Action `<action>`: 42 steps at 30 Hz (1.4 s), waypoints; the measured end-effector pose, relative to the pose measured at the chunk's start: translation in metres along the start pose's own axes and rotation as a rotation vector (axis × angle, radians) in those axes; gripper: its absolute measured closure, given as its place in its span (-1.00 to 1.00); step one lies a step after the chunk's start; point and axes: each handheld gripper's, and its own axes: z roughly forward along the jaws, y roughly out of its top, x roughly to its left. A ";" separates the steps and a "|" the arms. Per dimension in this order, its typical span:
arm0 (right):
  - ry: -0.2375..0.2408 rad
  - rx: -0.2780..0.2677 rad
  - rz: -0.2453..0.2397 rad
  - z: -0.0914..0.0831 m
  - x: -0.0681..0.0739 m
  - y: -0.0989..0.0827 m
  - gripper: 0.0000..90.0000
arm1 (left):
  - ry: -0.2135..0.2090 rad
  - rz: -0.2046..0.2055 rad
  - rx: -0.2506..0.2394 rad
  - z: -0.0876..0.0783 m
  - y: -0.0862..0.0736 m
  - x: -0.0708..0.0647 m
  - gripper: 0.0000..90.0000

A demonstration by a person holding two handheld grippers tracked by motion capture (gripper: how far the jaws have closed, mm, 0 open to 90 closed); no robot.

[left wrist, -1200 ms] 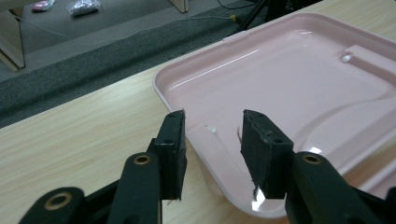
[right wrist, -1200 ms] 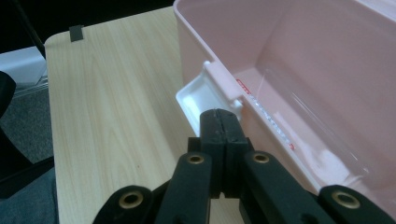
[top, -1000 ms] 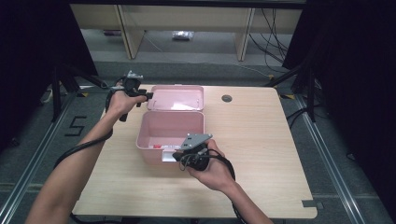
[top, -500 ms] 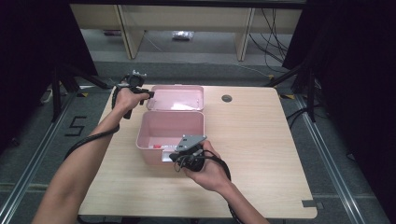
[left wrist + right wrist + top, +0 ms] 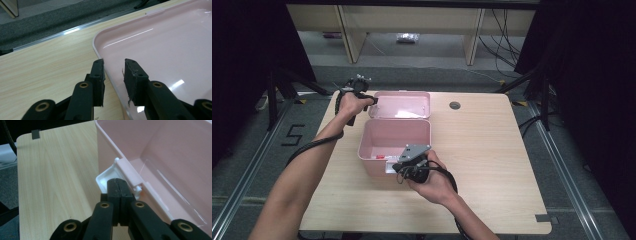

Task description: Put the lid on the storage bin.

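A pink plastic box [image 5: 374, 162] stands open on the table, its lid [image 5: 404, 106] laid back behind it. My left gripper [image 5: 368, 98] is at the lid's left edge. In the left gripper view its jaws [image 5: 113, 62] straddle the rim of the lid [image 5: 162, 50] with a gap on the inner side; they have just been closing. My right gripper [image 5: 398, 167] is at the box's front wall. It is shut [image 5: 117, 181], its tips over the white latch [image 5: 105, 178] of the box [image 5: 162, 150]; I cannot tell if it holds the latch.
The wooden table [image 5: 492, 150] has a round cable hole [image 5: 455, 105] to the right of the lid. Something small, red and white, [image 5: 379, 156] lies in the box's front left corner. Shelving legs and cables stand on the floor beyond the table.
My left hand has shifted slightly toward the lid's left edge. The right hand and the box have not moved.
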 end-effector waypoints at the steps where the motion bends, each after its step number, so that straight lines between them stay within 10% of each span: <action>1: -0.001 0.004 -0.006 0.000 0.000 0.000 1.00 | 0.007 -0.003 0.002 0.001 0.000 0.000 0.54; 42: -0.006 0.006 -0.019 0.004 0.000 0.001 1.00 | 0.112 -0.144 0.164 0.009 0.014 -0.007 0.81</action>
